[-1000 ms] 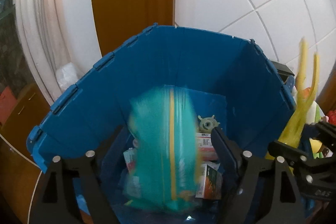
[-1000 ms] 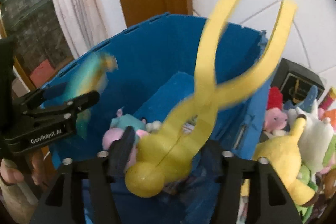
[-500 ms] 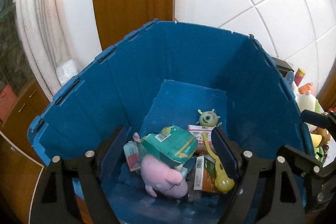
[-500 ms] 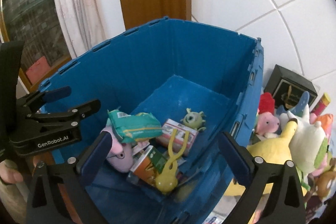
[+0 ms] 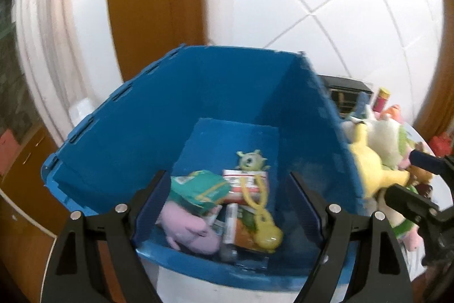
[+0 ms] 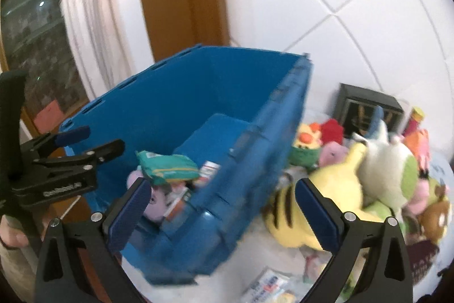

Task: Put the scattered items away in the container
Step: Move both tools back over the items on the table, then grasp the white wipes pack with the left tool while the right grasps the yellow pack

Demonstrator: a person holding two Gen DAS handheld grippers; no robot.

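A blue crate (image 5: 235, 93) stands in front of me; it also shows in the right wrist view (image 6: 227, 110). Inside lie a teal packet (image 5: 201, 186), a pink plush (image 5: 187, 232), a yellow tongs-like toy (image 5: 261, 217), a small green one-eyed figure (image 5: 251, 159) and cartons. My left gripper (image 5: 227, 206) is open and empty over the crate's near rim. My right gripper (image 6: 221, 206) is open and empty, straddling the crate's right wall. A pile of plush toys lies right of the crate, with a yellow striped plush (image 6: 320, 198) nearest.
A white plush (image 6: 380, 161), a brown plush (image 6: 434, 217) and other toys are heaped on the white surface. A dark box (image 6: 366, 110) stands against the tiled wall. Small packets (image 6: 266, 286) lie near the front. A wooden door and curtain are behind the crate.
The teal packet and the yellow toy dropped from my grippers into the crate. Both grippers opened. Both have since swung right, the right one toward the plush pile.
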